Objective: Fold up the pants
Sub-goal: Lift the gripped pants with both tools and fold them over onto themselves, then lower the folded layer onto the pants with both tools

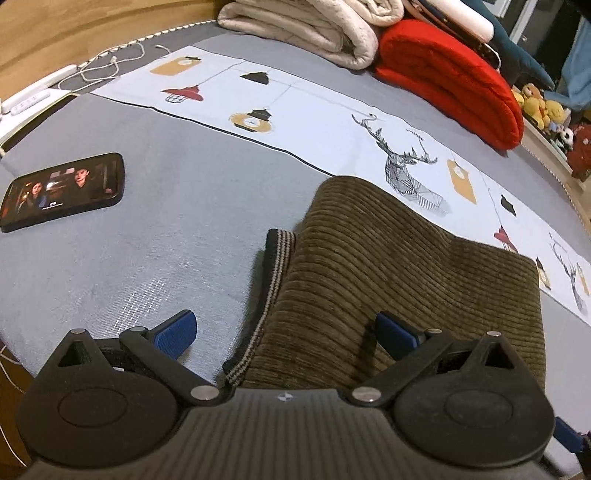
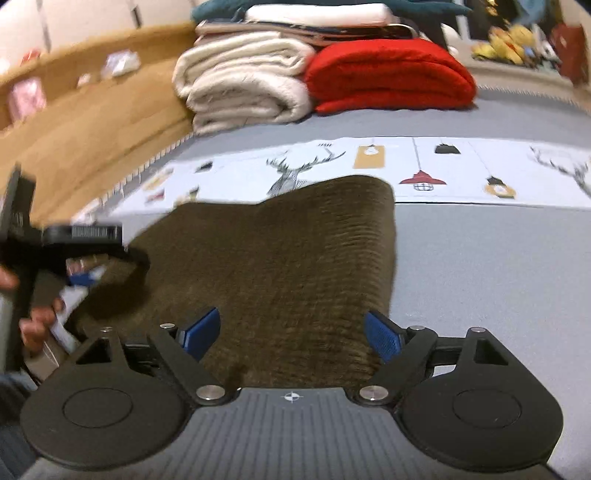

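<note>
The olive-brown corduroy pants (image 1: 388, 266) lie folded on the grey bed, their striped waistband (image 1: 275, 269) showing along the left side. My left gripper (image 1: 286, 328) is open above the near left corner of the pants, one blue pad over the sheet and the other over the cloth. In the right wrist view the pants (image 2: 295, 251) fill the middle, and my right gripper (image 2: 291, 334) stands open with its blue pads astride their near end, not pressing on them. A hand (image 2: 37, 321) holds the left gripper's handle at the far left, blurred.
A phone (image 1: 62, 190) with a lit screen lies on the sheet to the left. A patterned cloth (image 1: 295, 110) runs across the bed behind the pants. Beyond it are a folded white blanket (image 1: 306, 33), a red blanket (image 1: 450, 77), a power strip (image 1: 26, 98) and plush toys (image 1: 543, 107).
</note>
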Demonstrator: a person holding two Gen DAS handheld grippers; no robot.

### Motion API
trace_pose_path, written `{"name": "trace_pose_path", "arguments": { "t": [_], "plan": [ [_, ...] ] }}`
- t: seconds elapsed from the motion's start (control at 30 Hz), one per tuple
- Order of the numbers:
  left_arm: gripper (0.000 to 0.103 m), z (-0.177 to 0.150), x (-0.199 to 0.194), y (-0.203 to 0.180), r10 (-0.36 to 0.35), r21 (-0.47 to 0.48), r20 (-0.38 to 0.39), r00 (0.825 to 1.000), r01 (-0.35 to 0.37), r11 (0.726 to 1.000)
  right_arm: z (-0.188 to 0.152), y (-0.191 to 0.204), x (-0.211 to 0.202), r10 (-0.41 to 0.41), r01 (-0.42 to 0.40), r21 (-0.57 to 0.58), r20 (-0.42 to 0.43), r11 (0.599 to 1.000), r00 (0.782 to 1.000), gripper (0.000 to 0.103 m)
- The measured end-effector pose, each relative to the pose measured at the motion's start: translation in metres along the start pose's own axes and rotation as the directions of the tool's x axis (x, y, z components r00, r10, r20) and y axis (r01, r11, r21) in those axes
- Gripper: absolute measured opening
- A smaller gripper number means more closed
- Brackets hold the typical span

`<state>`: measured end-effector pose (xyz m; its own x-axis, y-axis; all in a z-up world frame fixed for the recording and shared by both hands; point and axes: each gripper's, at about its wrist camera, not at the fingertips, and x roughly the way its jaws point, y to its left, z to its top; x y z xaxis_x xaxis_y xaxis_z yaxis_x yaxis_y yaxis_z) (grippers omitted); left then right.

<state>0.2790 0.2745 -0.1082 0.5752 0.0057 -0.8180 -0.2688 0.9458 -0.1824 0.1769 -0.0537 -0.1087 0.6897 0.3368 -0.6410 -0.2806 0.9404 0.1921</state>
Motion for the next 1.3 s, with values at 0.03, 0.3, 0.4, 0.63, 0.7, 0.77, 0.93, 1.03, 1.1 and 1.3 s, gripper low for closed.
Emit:
{"name": "trace_pose_path", "arguments": {
  "t": [0.03,0.3,0.4,0.63,0.7,0.77,0.93,1.03,1.1,1.3],
  "plan": [
    [0.103,-0.001,0.001,-0.002,0.001,0.009,-0.001,1.0,-0.001,1.0,-0.006,0.006,0.006,-0.032,0.032,-0.038,-0.014,0.999,0.999,0.087],
    [0.103,-0.005,0.012,-0.002,0.0,0.02,-0.051,0.999,0.001,1.0,-0.015,0.018,0.013,-0.082,0.081,-0.093,0.0,0.992,0.997,0.089],
    [0.103,-0.004,0.013,0.001,-0.012,0.004,-0.06,0.998,0.012,1.0,-0.007,0.016,0.002,-0.017,0.019,-0.066,0.036,0.998,0.999,0.09],
    [0.103,-0.004,0.02,0.014,-0.118,-0.069,-0.128,0.985,0.109,0.992,-0.019,0.015,0.006,0.019,-0.022,-0.136,-0.018,0.991,1.0,0.091],
    [0.103,-0.003,0.022,0.018,-0.168,-0.109,-0.15,0.974,0.153,0.982,-0.012,0.0,-0.004,0.051,-0.051,-0.065,-0.004,0.997,0.999,0.091],
    [0.103,0.001,0.023,0.02,-0.188,-0.123,-0.151,0.971,0.17,0.978,-0.003,-0.022,-0.012,0.058,-0.059,0.031,0.019,0.998,0.998,0.092],
    [0.103,0.013,0.031,0.015,-0.206,-0.147,-0.171,0.964,0.181,0.972,0.011,-0.083,0.006,0.105,-0.085,0.309,-0.051,0.947,0.993,0.093],
    [0.103,0.02,0.042,0.015,-0.203,-0.168,-0.21,0.956,0.169,0.971,0.013,-0.106,0.034,0.167,-0.1,0.434,-0.119,0.895,0.979,0.093],
    [0.103,0.024,0.049,0.014,-0.198,-0.161,-0.227,0.954,0.163,0.973,0.013,-0.117,0.054,0.191,-0.096,0.493,-0.146,0.865,0.971,0.093],
    [0.103,0.042,0.076,0.006,-0.212,-0.084,-0.312,0.926,0.196,0.977,0.024,-0.112,0.088,0.317,-0.206,0.488,-0.157,0.848,0.935,0.103]
  ]
}}
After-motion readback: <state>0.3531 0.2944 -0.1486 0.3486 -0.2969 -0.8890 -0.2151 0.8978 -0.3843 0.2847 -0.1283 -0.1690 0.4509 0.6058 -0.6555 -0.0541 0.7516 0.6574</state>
